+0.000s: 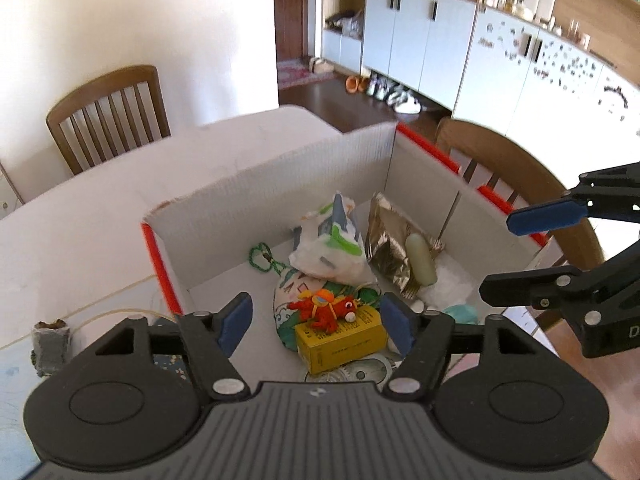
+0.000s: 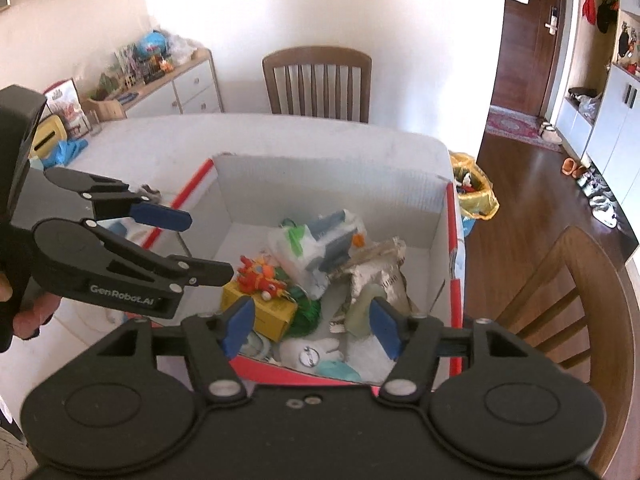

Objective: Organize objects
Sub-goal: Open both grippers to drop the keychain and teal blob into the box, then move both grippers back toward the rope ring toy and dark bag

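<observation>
A white cardboard box (image 1: 280,200) (image 2: 320,184) with red edges stands on the table. It holds a yellow carton (image 1: 344,340) (image 2: 272,316) with a red-orange toy figure (image 1: 324,308) (image 2: 260,274) lying on it. Also inside are a white plastic bag (image 1: 328,248) (image 2: 304,248), a silver foil pouch (image 1: 388,248) (image 2: 384,276), a pale tube (image 1: 420,260) and a green cord (image 1: 260,256). My left gripper (image 1: 316,308) (image 2: 208,246) hovers open over the box's left side. My right gripper (image 2: 312,312) (image 1: 508,256) hovers open over its near right. Neither has anything between its fingers.
The white table (image 1: 80,220) (image 2: 140,144) has wooden chairs at its far side (image 2: 318,80) and right side (image 2: 580,300). A yellow bag (image 2: 476,192) sits on the floor beyond the box. A small grey object (image 1: 50,344) stands left of the box. A hand (image 2: 28,316) holds the left gripper.
</observation>
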A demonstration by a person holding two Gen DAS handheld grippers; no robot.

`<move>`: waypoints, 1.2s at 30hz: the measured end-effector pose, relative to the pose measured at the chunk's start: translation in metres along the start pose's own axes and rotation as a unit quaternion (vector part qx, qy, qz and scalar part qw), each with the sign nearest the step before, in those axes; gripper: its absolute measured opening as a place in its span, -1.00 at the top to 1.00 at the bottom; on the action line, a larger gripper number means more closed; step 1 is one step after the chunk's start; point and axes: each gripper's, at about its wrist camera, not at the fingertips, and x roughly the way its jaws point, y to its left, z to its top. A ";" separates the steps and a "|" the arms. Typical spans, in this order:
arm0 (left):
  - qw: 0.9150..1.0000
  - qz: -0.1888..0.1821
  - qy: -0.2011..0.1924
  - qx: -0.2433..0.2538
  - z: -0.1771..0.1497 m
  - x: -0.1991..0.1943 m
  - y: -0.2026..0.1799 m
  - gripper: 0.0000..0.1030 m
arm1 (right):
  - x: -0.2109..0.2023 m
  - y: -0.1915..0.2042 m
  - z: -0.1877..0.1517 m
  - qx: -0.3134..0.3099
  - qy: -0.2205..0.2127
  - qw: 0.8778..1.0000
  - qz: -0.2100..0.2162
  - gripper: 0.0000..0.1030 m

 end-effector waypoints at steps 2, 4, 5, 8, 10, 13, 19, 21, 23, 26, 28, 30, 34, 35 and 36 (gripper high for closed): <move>1.000 -0.005 -0.013 0.000 -0.001 -0.012 0.003 -0.38 | -0.004 0.005 0.002 0.003 -0.007 1.000 -0.001 -0.27; 1.000 -0.008 -0.023 0.000 -0.003 -0.022 0.006 -0.39 | -0.008 0.011 0.004 0.007 -0.013 1.000 -0.004 -0.32; 1.000 -0.010 -0.027 -0.001 -0.004 -0.026 0.008 -0.40 | -0.009 0.013 0.005 0.009 -0.016 1.000 -0.005 -0.36; 0.999 -0.016 -0.038 -0.009 -0.007 -0.039 0.017 -0.45 | -0.014 0.023 0.009 0.014 -0.025 1.000 -0.006 -0.45; 0.999 -0.021 -0.045 -0.014 -0.009 -0.047 0.023 -0.47 | -0.016 0.030 0.011 0.018 -0.029 0.999 -0.006 -0.52; 0.998 -0.020 -0.050 -0.017 -0.014 -0.058 0.033 -0.61 | -0.016 0.041 0.013 0.023 -0.033 0.999 -0.006 -0.61; 0.998 -0.017 -0.060 -0.028 -0.026 -0.074 0.059 -0.70 | -0.017 0.064 0.017 0.037 -0.044 0.998 -0.006 -0.84; 0.997 -0.014 -0.062 -0.038 -0.031 -0.078 0.069 -0.79 | -0.016 0.072 0.018 0.041 -0.047 0.998 -0.005 -0.87; 0.997 -0.015 -0.063 -0.051 -0.037 -0.082 0.081 -0.89 | -0.014 0.081 0.019 0.045 -0.048 0.998 -0.003 -0.91; 0.995 -0.014 -0.069 -0.068 -0.046 -0.088 0.100 -0.96 | -0.009 0.095 0.021 0.050 -0.047 0.998 0.000 -0.91; 0.995 -0.003 -0.074 -0.074 -0.053 -0.090 0.111 -0.99 | -0.004 0.106 0.023 0.051 -0.045 0.998 0.003 -0.91; 0.994 0.007 -0.076 -0.077 -0.061 -0.092 0.122 -0.99 | 0.001 0.117 0.025 0.049 -0.042 0.998 0.004 -0.91; 0.993 0.026 -0.072 -0.087 -0.076 -0.094 0.149 -0.99 | 0.012 0.142 0.031 0.041 -0.035 0.998 0.011 -0.91; 0.993 0.028 -0.070 -0.089 -0.080 -0.094 0.156 -0.99 | 0.015 0.147 0.033 0.039 -0.034 0.999 0.013 -0.91; 0.993 0.029 -0.070 -0.092 -0.083 -0.094 0.163 -0.99 | 0.018 0.153 0.034 0.037 -0.032 0.999 0.014 -0.91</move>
